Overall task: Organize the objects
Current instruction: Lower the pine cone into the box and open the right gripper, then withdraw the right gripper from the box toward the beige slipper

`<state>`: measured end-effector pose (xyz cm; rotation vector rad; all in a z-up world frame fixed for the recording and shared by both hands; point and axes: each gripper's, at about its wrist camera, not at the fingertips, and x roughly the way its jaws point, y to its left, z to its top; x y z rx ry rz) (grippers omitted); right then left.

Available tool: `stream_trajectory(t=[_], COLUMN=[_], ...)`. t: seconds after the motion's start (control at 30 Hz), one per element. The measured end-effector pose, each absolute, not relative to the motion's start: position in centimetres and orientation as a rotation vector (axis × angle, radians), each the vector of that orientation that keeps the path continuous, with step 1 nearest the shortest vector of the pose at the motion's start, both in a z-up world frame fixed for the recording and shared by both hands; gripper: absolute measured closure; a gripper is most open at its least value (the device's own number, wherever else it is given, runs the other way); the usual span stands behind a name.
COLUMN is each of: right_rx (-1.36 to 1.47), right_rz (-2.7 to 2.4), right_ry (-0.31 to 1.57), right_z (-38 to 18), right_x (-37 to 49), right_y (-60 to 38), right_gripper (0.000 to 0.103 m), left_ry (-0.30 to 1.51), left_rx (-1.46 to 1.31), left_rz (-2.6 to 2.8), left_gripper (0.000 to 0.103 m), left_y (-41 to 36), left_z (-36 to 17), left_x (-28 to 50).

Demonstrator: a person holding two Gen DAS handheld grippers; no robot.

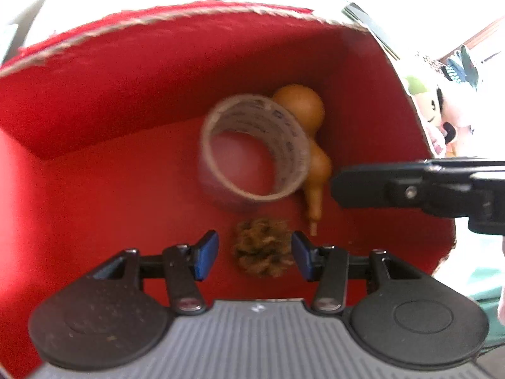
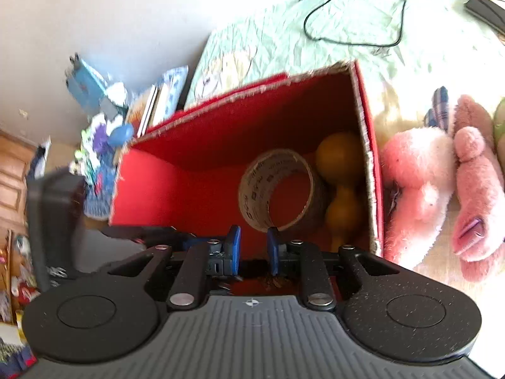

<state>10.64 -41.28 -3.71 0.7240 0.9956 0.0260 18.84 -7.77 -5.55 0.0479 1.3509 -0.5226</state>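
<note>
- Red cardboard box (image 1: 94,101) with a frayed pale rim fills the left wrist view from upper left to right edge; in the right wrist view (image 2: 195,186) it sits mid-frame on a pale green sheet (image 2: 331,31), and it holds every sorted thing.
- Roll of clear packing tape on a printed cardboard core (image 1: 254,150) stands tilted at frame centre, touching the tan bottle gourd (image 1: 303,107) behind it by the box's right wall; the gourd's long axis runs from upper centre down to its stem at lower centre.
- Brown pine cone (image 1: 263,248) lies on the box floor in the lower centre, directly between the blue pads of the left gripper (image 1: 255,254), whose jaws are spread wide and hold nothing.
- Right gripper (image 2: 254,251) has its pads close but parted, nothing between them; in the left view it enters from the right edge (image 1: 339,186), above the gourd's stem.
- Judgement: the left gripper is far nearer the cone, which looks just released.
</note>
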Motion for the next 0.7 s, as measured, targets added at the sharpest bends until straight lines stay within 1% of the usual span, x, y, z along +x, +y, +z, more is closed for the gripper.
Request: stream_trajectory(t=[0.2, 0.4, 0.57, 0.7], right_rx=[0.761, 0.758, 0.710, 0.678], right_rz=[-0.051, -0.076, -0.103, -0.139], right_ry=[0.896, 0.828, 0.768, 0.736], right_z=[-3.1, -2.7, -2.5, -2.6], right_x=[8.0, 5.8, 4.5, 3.7], right_y=[-42.4, -42.3, -41.0, -40.4], right_gripper=[0.081, 0.081, 0.081, 0.081], left_ry=[1.372, 1.345, 1.261, 1.182], left_rx=[-0.007, 0.002, 0.015, 0.082], left_rz=[-0.555, -0.561, -0.529, -0.446], left_gripper=[0.053, 0.053, 0.053, 0.052], left_y=[-9.4, -9.8, -9.0, -8.9], left_z=[-5.9, -5.3, -3.3, -1.7], left_x=[19.2, 18.9, 17.5, 16.1])
